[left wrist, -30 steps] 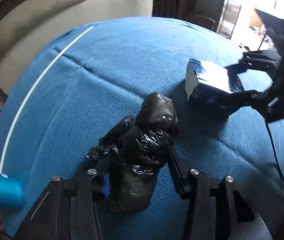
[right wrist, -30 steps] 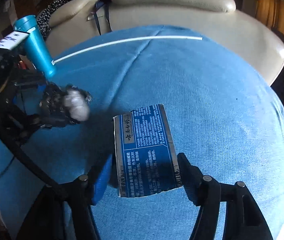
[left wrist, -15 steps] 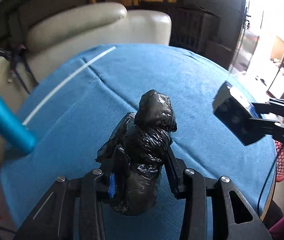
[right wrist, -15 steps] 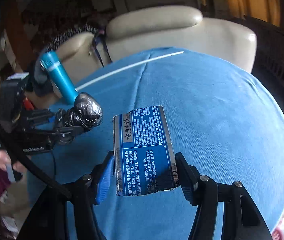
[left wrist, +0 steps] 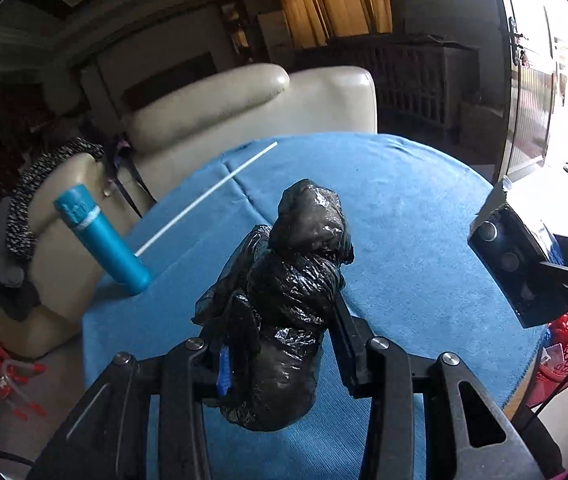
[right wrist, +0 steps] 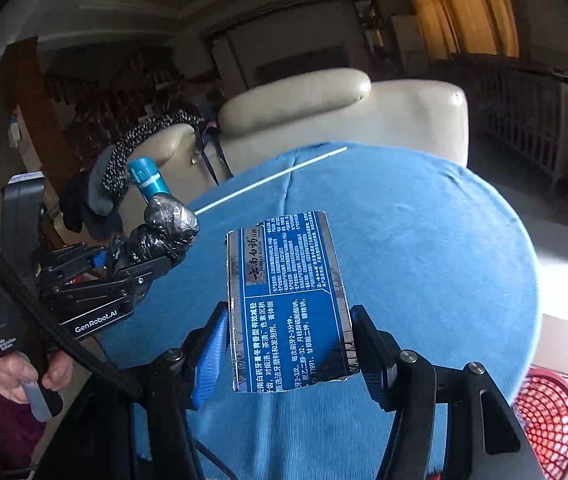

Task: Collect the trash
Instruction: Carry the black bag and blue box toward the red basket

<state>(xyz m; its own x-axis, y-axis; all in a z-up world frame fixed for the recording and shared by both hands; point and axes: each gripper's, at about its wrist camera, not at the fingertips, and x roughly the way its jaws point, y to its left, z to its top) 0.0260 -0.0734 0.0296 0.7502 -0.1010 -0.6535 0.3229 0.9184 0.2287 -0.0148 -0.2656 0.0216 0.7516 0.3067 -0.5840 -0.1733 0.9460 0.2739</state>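
Note:
A crumpled black plastic bag (left wrist: 288, 300) is clamped between the fingers of my left gripper (left wrist: 279, 344), held up above the round blue-clothed table (left wrist: 404, 216). From the right wrist view the same black plastic bag (right wrist: 163, 232) shows at the left in the left gripper (right wrist: 131, 268), with a person's hand (right wrist: 23, 368) on its handle. My right gripper (right wrist: 288, 344) is shut on a blue and silver toothpaste box (right wrist: 288, 300), also lifted over the table (right wrist: 424, 240). The box and the right gripper's front show at the right edge of the left wrist view.
A teal bottle (left wrist: 99, 240) stands at the table's left edge and a white straw (left wrist: 207, 200) lies across the far cloth. A cream leather armchair (left wrist: 243, 108) sits behind the table. A red mesh basket (right wrist: 548, 424) stands on the floor at the right.
Both grippers have lifted and pulled back from the table with their loads still gripped. More of the room, the armchair and the red basket has come into view.

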